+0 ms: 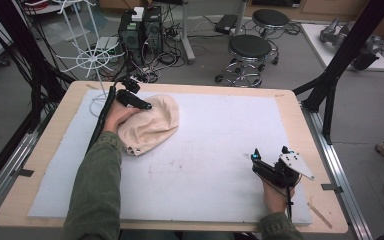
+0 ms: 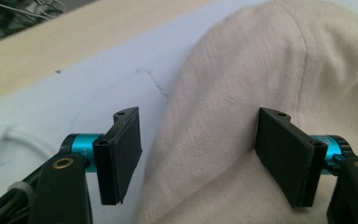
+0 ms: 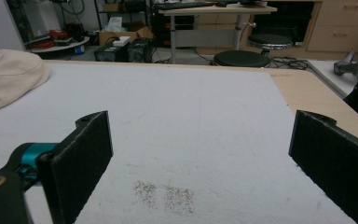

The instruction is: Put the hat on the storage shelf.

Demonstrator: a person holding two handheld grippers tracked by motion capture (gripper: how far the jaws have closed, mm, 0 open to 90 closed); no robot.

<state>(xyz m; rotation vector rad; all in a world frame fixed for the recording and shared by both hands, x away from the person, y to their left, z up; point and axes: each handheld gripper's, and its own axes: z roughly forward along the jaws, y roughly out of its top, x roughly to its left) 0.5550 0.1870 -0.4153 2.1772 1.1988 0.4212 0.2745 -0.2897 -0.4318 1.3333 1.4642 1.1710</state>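
Cream cotton cap [image 1: 150,124] lies crumpled on the white mat [image 1: 220,150] covering the wooden tabletop [image 1: 300,107], toward its far left corner, with the left tongs [image 1: 136,100] resting at the cap's far edge. From the left gripper view, those jaws stand apart around a raised fold of the cap [image 2: 242,102], the right pad against the fabric and the left pad just off it. Near the front right corner of the mat, the right tongs [image 1: 270,154] sit low in a person's hand [image 1: 276,196], jaws spread wide over bare mat [image 3: 191,126]. A faint brown stain [image 3: 164,193] marks the mat between them. Two black stools [image 1: 250,50] stand on the floor beyond.
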